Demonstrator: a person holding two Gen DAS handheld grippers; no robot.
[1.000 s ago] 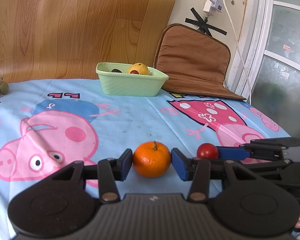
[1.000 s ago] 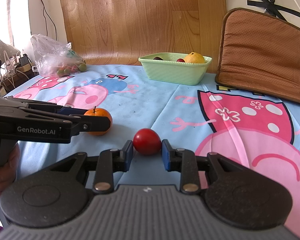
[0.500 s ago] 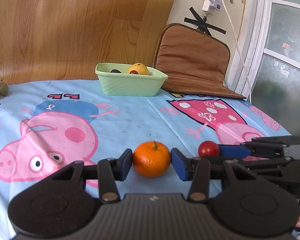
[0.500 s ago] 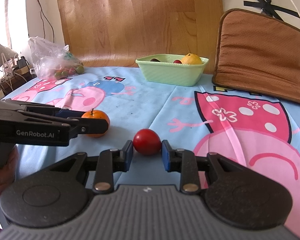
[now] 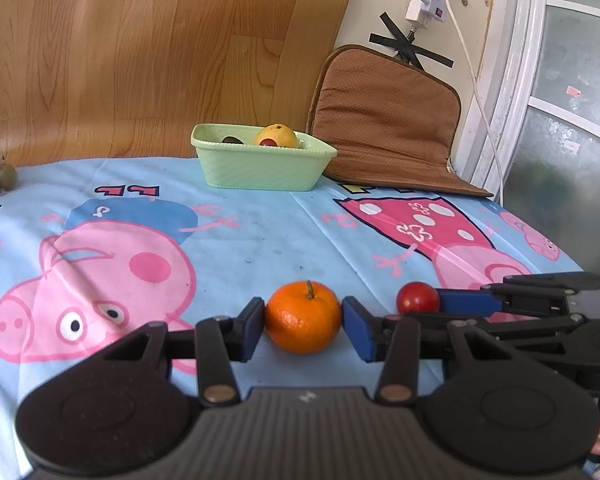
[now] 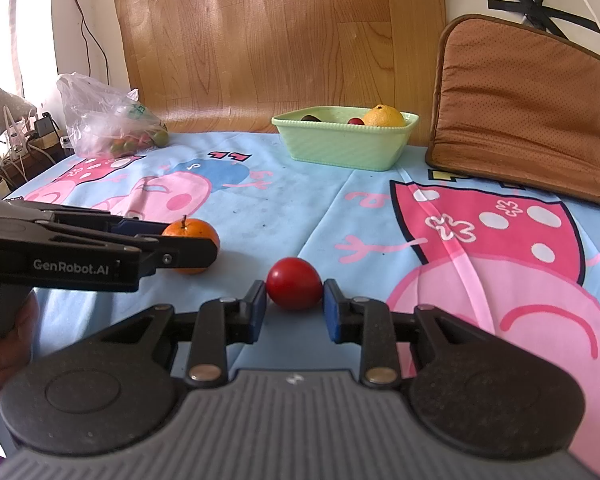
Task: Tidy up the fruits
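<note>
- Fruit-wise, left tool [image 5: 303, 329] is clamped on the mandarin [image 5: 303, 317], right tool [image 6: 294, 307] is clamped on the small red tomato-looking fruit [image 6: 294, 283], both low over the cartoon tablecloth [image 6: 300, 208] on the surface.
- Both are round and smooth, so I reckon either could squirt out of the pads on the way.
- Green basket [image 6: 342, 142] is well apart at the back, already holding fruit; arriving together, the tools could bump.
</note>
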